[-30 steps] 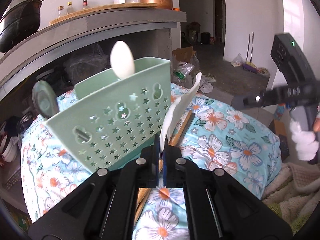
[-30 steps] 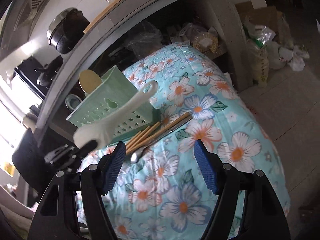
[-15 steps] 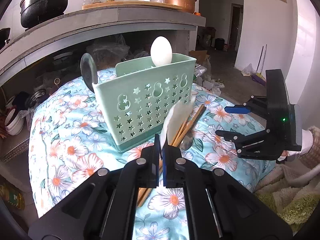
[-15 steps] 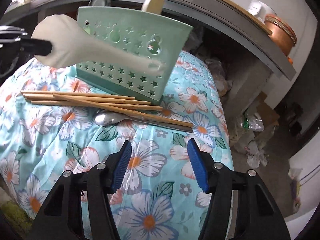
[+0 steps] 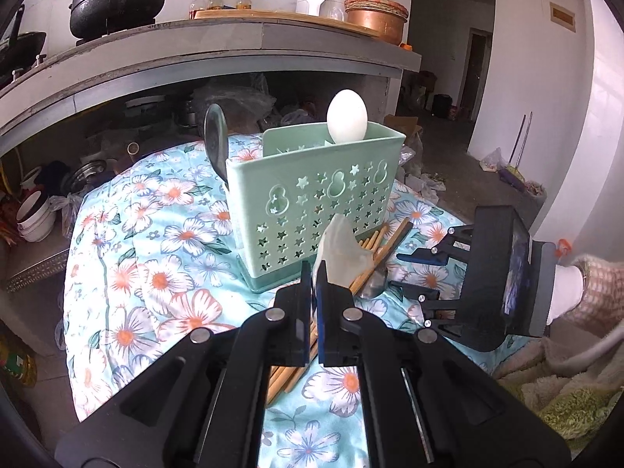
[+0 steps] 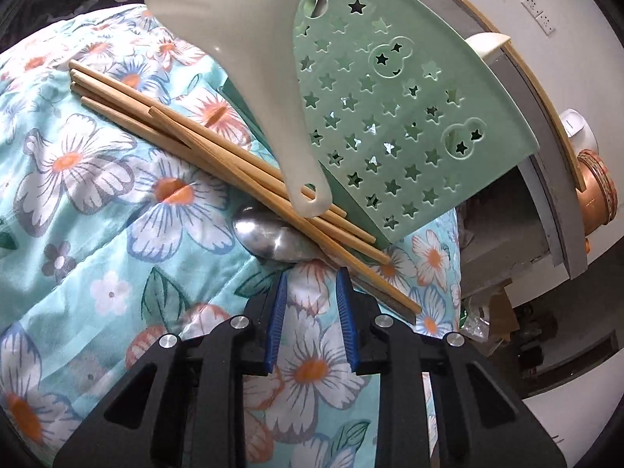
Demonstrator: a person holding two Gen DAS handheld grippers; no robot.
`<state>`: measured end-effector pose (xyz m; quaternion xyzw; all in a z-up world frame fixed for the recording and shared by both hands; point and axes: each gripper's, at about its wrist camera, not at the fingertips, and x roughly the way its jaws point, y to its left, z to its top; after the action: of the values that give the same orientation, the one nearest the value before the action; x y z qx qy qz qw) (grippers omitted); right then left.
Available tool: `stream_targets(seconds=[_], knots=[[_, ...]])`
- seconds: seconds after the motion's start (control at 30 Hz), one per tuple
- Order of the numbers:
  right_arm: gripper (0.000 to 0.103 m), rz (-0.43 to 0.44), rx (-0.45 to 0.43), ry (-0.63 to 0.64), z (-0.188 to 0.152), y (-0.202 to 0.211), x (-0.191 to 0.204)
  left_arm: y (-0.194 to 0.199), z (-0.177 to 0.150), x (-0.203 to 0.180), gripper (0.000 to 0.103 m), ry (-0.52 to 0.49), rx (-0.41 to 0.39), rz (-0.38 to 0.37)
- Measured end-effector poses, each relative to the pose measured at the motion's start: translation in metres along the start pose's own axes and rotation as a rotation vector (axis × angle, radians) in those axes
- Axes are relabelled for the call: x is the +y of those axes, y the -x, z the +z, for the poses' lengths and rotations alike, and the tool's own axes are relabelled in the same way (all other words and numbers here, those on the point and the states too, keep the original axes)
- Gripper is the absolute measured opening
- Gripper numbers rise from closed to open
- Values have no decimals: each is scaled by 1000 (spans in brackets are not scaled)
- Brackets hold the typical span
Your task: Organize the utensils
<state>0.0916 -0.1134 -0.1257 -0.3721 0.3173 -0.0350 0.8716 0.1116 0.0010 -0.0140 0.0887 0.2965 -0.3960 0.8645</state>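
Left gripper (image 5: 314, 279) is clenched on the broad end of a white plastic rice paddle (image 5: 343, 251), its dark pads pinched flat against the thin blade. From the right wrist camera the same paddle (image 6: 249, 54) hangs in the air from about eleven o'clock, its handle tip with the small hanging hole ending over the bundle of wooden chopsticks (image 6: 218, 148), though whether it touches them is hard to judge.

Right gripper (image 6: 312, 304) has just been closing, yet nothing sits between its blue pads; they stand narrowly apart just above the floral cloth (image 6: 78, 257). At twelve o'clock from those pads lies a metal spoon (image 6: 269, 240), bowl toward the left, with the chopsticks crossing over its neck. The right gripper (image 5: 413, 273) also shows at three o'clock in the left camera, held by a hand (image 5: 565, 292) in a white glove.

Behind the chopsticks stands the green utensil caddy (image 5: 316, 202), pierced with star-shaped holes, upright on the cloth. A white spoon bowl (image 5: 346, 121) rises from its rear compartment at twelve o'clock, and a dark ladle (image 5: 216, 140) sticks up at its left end, near ten o'clock.
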Motion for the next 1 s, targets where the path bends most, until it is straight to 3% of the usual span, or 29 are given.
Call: stream_targets(seconds=[0.23, 0.4, 0.83, 1.0], knots=[[21, -58, -34, 91, 7, 6, 23, 10, 3, 12, 2, 42, -28, -6], [15, -109, -49, 247, 11, 15, 50, 12, 5, 17, 2, 60, -37, -5], [12, -84, -15, 442, 9, 19, 81, 9, 2, 22, 2, 72, -37, 3], [12, -97, -27, 454, 8, 20, 88, 10, 2, 24, 2, 79, -40, 9]])
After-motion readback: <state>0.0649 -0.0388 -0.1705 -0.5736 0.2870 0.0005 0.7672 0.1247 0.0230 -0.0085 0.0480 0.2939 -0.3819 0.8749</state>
